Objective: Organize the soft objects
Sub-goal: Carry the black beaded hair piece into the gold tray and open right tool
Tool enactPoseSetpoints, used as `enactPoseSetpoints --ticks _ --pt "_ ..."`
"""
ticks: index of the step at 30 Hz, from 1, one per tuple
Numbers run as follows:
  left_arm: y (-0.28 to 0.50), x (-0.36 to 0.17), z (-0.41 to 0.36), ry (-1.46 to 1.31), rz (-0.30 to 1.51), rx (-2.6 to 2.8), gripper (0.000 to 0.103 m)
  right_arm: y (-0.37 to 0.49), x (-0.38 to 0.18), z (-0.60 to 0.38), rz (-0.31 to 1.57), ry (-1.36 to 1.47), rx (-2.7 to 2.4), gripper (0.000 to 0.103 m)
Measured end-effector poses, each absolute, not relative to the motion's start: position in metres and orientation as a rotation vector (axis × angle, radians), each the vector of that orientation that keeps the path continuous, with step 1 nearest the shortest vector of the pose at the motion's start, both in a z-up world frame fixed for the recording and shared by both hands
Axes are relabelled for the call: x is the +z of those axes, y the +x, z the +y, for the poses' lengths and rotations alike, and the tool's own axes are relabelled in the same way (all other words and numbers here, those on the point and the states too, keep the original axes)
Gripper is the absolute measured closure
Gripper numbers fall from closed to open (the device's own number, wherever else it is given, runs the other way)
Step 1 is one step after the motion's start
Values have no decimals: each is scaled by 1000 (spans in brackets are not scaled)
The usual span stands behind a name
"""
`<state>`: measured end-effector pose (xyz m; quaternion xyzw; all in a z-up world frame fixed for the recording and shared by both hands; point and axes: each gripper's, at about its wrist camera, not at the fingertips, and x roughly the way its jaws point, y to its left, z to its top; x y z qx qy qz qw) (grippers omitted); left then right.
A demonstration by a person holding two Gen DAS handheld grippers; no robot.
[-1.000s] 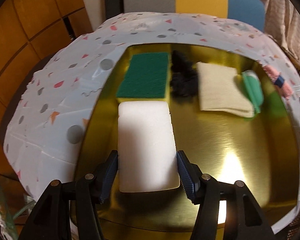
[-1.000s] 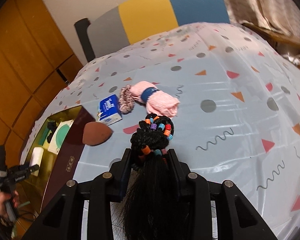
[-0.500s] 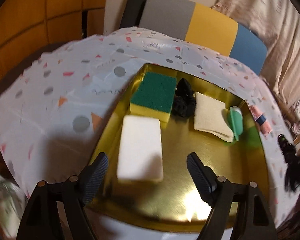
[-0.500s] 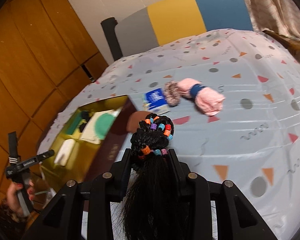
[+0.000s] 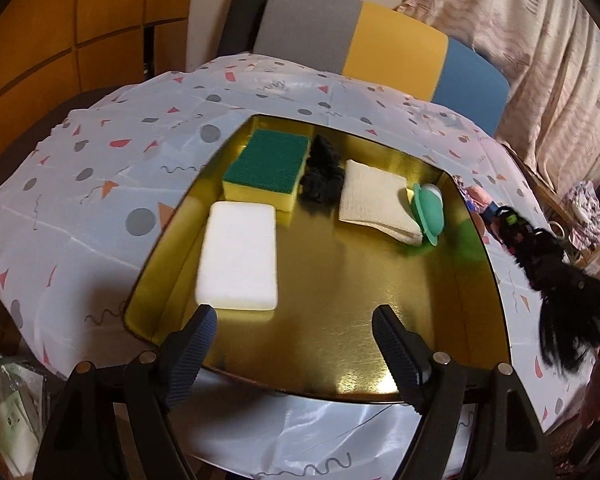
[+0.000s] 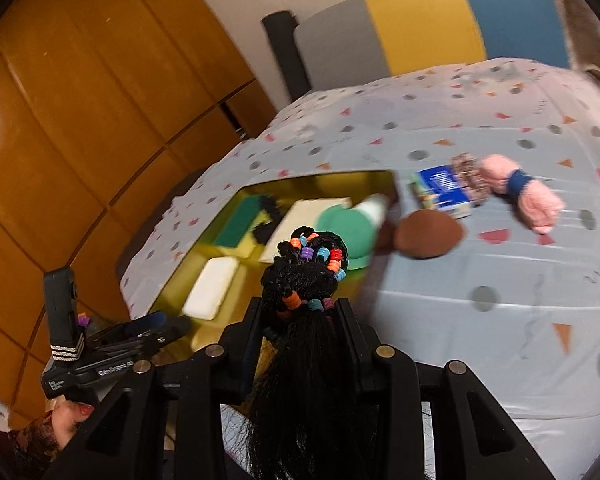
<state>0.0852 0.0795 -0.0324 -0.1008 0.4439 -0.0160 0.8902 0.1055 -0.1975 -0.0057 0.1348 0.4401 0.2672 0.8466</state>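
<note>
Over the near edge of the gold tray (image 5: 476,320), the left gripper (image 5: 294,332) now stands spread to its widest with nothing between its jaws, pulled back from the white sponge (image 5: 238,256) that it was clamping a second ago; the sponge lies free on the tray floor at the left, so that placement looks finished. Meanwhile the right gripper (image 6: 300,316), jaws partly closed on the black beaded hairpiece (image 6: 306,276), has swung from the open tablecloth (image 6: 480,264) to above the tray's near right corner, which suggests the hairpiece goes in next. Inside the tray sit the white sponge, a green-and-yellow sponge (image 5: 266,168) just behind it, a black fuzzy tangle (image 5: 322,176), a folded cream cloth (image 5: 374,196) and a green puff (image 5: 430,210) leaning on the cloth. Outside wait a brown makeup sponge (image 6: 428,234), a blue tissue pack (image 6: 444,190), a scrunchie (image 6: 470,178) and a pink sock (image 6: 528,196).
</note>
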Motion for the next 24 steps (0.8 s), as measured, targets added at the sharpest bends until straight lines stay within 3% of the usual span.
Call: enactPoseSetpoints --ticks 12,24 --pt "75 -25 106 -291 890 27 22 132 -26 -95 1028 215 634 67" --pt "72 -14 119 -343 830 53 22 176 -61 -55 1098 303 537 64"
